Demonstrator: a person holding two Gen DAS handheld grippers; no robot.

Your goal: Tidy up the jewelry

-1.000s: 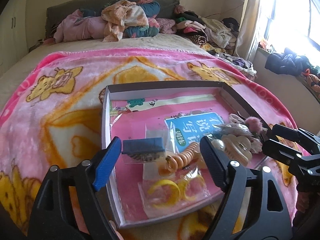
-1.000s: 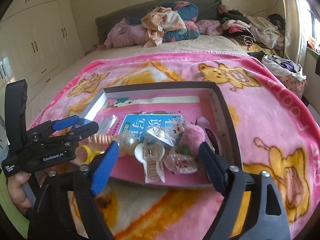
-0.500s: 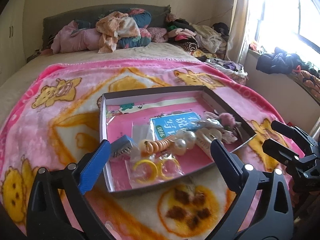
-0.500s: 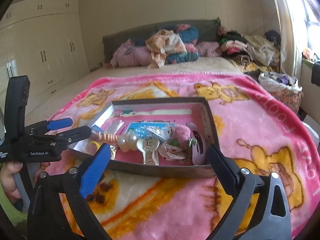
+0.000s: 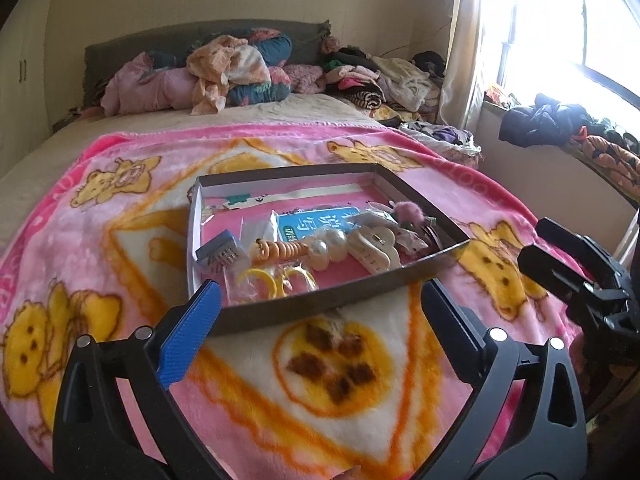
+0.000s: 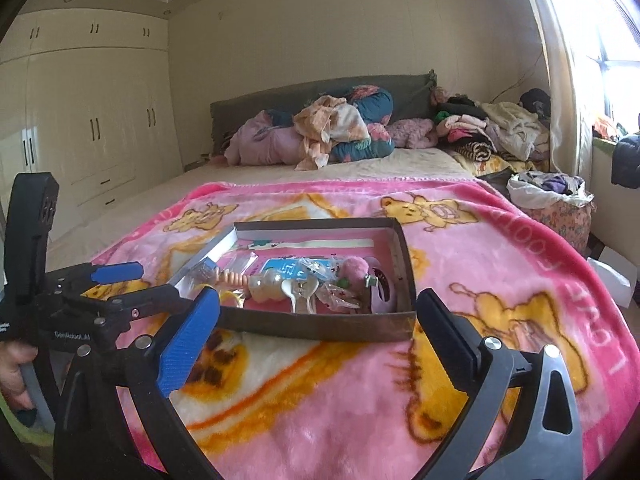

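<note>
shallow brown cardboard tray [image 5: 416, 270] on pink bear-print fleece blanket [image 5: 360, 384], mid-bed. contents: near left, yellow hoop earrings in clear bag [image 5: 272, 280]; centre, peach spiral hair tie [image 5: 280, 250], cream claw clip [image 5: 372, 246]; far right, pink pompom [image 5: 408, 212]. left gripper [image 5: 320, 312] and right gripper [image 6: 318, 316]: near side of tray, jaws just spread wide, holding nothing.

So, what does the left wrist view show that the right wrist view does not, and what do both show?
Only the left wrist view: the bright window and the small blue-grey box in the tray.
Only the right wrist view: the white wardrobe and the hand holding the left tool.
Both: the shallow tray of hair clips and jewelry on the pink blanket, the piled clothes, both tools open and empty.
</note>
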